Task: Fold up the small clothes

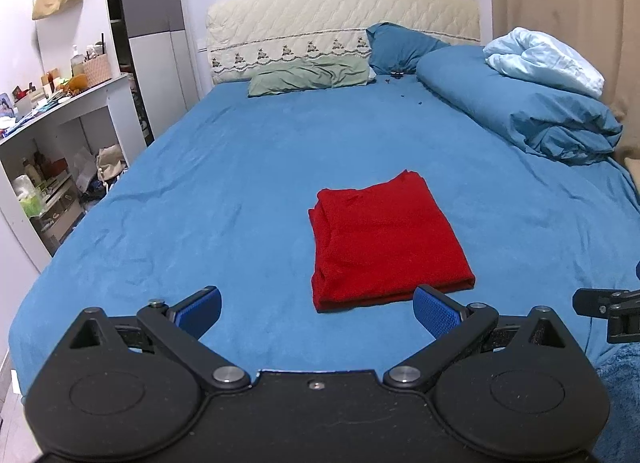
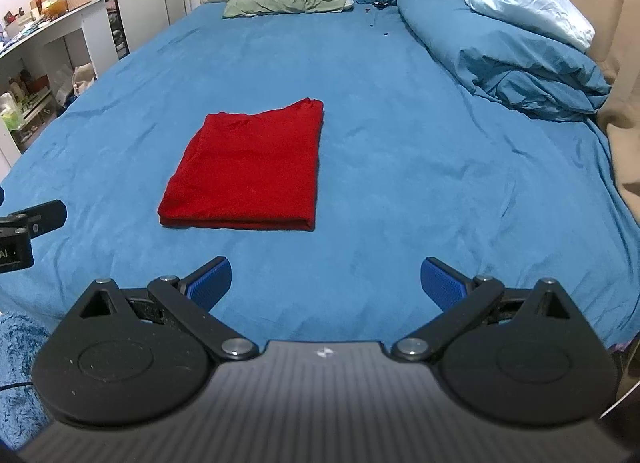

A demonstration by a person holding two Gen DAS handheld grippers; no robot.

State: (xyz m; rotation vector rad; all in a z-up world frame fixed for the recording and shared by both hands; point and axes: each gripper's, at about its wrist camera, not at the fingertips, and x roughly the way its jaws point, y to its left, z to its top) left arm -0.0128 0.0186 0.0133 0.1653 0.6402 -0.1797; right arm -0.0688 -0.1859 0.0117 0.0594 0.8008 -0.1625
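A red garment (image 1: 384,243) lies folded into a flat rectangle on the blue bed sheet (image 1: 200,199). It also shows in the right wrist view (image 2: 252,171), left of centre. My left gripper (image 1: 318,313) is open and empty, held just in front of the garment's near edge. My right gripper (image 2: 326,283) is open and empty, held near the front of the bed, to the right of the garment. Part of the right gripper (image 1: 608,309) shows at the right edge of the left wrist view, and part of the left gripper (image 2: 24,231) at the left edge of the right wrist view.
A rolled blue duvet (image 1: 520,111) with a pale blue cloth on it lies along the bed's right side. A green pillow (image 1: 308,77) and a blue pillow (image 1: 400,47) lie at the headboard. A white shelf unit (image 1: 60,135) stands left of the bed.
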